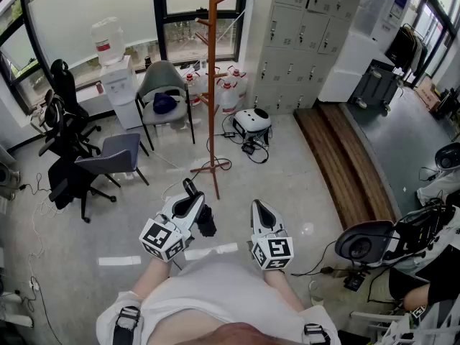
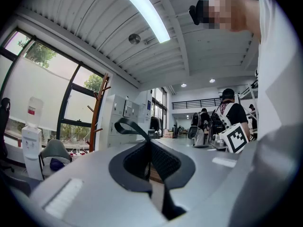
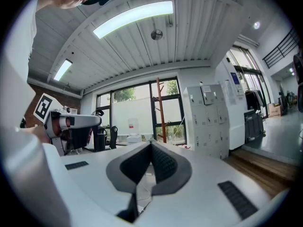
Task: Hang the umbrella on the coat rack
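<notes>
The grey floor point(image 1: 302, 178) bears the coat rack point(image 1: 213, 85) straight ahead of the left tongs point(image 1: 191, 198) and right tongs point(image 1: 259, 207). Office chairs point(image 1: 115, 157) stand ahead-left, a white round device point(image 1: 251, 121) with cables ahead, and a wooden strip point(image 1: 345, 157) ahead-right. A white tape strip point(image 1: 119, 261) lies left of the left tongs.

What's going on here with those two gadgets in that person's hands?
A person holds a tool in each hand. The left tool is clamped on the strap loop of a small black umbrella, which hangs beside it. The right tool is closed and empty. The wooden coat rack stands ahead, with the umbrella not yet hung.
</notes>
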